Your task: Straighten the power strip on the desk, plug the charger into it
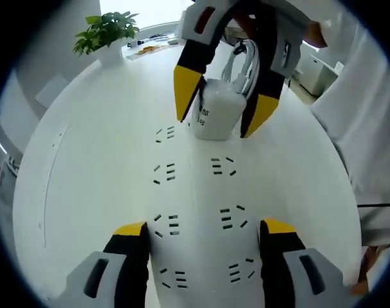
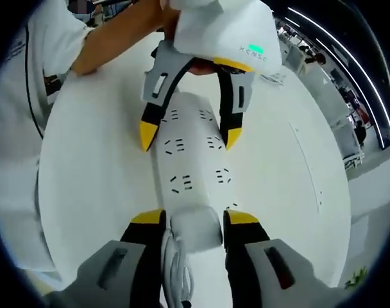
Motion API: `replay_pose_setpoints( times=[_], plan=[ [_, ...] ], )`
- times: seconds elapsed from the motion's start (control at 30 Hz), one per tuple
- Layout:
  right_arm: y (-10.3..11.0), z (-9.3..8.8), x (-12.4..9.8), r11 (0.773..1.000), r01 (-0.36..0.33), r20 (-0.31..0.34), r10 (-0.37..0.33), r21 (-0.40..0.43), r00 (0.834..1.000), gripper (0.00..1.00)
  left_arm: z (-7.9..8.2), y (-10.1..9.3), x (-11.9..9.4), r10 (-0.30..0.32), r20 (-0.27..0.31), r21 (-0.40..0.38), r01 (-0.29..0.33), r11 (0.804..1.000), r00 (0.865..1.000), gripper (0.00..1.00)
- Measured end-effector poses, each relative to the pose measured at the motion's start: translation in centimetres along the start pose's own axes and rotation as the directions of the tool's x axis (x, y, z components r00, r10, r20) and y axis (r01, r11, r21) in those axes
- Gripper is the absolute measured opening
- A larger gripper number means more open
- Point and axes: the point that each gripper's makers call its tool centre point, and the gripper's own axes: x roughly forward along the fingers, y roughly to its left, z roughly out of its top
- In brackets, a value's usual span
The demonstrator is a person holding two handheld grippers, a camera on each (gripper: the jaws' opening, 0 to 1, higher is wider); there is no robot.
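A white power strip (image 1: 195, 192) with two rows of sockets lies lengthwise on the white desk (image 1: 99, 160). My left gripper (image 1: 204, 230) straddles its near end, jaws pressed to both sides. Over the strip's far end, my right gripper (image 1: 224, 109) is shut on a white charger (image 1: 214, 115), which stands upright on or just above the sockets. In the right gripper view, the right gripper (image 2: 195, 218) clamps the charger (image 2: 196, 231), whose white cable (image 2: 176, 269) trails back. Beyond it, the left gripper (image 2: 190, 135) holds the power strip (image 2: 195, 160).
A potted green plant (image 1: 108, 32) stands at the desk's far edge, with small items beside it. A person in white (image 1: 362, 128) stands along the desk's side, a bare arm (image 2: 118, 32) reaching over the desk (image 2: 99, 173).
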Motion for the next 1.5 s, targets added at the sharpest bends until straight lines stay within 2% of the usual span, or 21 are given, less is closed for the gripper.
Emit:
replay_pose_setpoints(
  times=[0.07,0.17,0.33,0.53,0.67,0.83,1.13,1.23,1.27,1.4,1.5],
  plan=[
    [-0.3,0.1,-0.3,1.000,0.016,0.016,-0.016,0.012,1.000,0.42,0.0,0.1,0.0,0.000,0.001,0.000,0.000,1.000,1.000,0.71],
    [-0.4,0.5,-0.6,0.997,0.024,0.069,-0.029,0.072,0.997,0.43,-0.1,0.2,0.0,-0.001,0.003,0.000,0.001,1.000,1.000,0.71],
    [-0.5,0.4,-0.9,0.990,0.036,0.123,-0.053,0.136,0.991,0.46,-0.2,0.5,0.0,0.002,0.003,-0.007,-0.002,1.000,1.000,0.71],
    [-0.6,0.1,-1.3,0.982,0.043,0.159,-0.073,0.185,0.985,0.51,-0.3,0.7,-0.1,0.005,0.033,-0.021,-0.004,1.000,0.999,0.71],
    [-0.3,0.0,-1.5,0.973,0.046,0.178,-0.087,0.225,0.980,0.57,-0.1,0.8,0.0,0.010,0.032,-0.026,-0.009,1.000,0.999,0.71],
    [-0.1,0.2,-2.4,0.954,0.032,0.243,-0.109,0.299,0.964,0.67,-0.1,0.9,0.0,0.014,0.041,-0.036,-0.013,0.999,0.999,0.72],
    [0.1,-0.2,-4.1,0.929,0.039,0.303,-0.159,0.369,0.940,0.83,0.1,0.8,0.1,0.026,0.035,-0.055,-0.024,0.998,0.999,0.73],
    [0.2,0.4,-4.3,0.905,-0.004,0.363,-0.166,0.424,0.917,0.93,0.1,0.8,0.1,0.029,0.038,-0.061,-0.027,0.998,0.999,0.73],
    [0.2,0.3,-4.4,0.901,-0.009,0.365,-0.166,0.434,0.916,0.94,0.1,0.8,0.1,0.030,0.041,-0.062,-0.027,0.998,0.999,0.73],
    [0.2,-0.3,-4.4,0.905,0.007,0.353,-0.173,0.425,0.920,0.93,0.2,0.8,0.2,0.035,0.048,-0.073,-0.031,0.997,0.998,0.78],
    [0.1,-0.4,-4.8,0.901,0.001,0.367,-0.178,0.433,0.913,0.94,0.5,0.4,0.4,0.035,0.053,-0.073,-0.031,0.997,0.998,0.84]
  ],
)
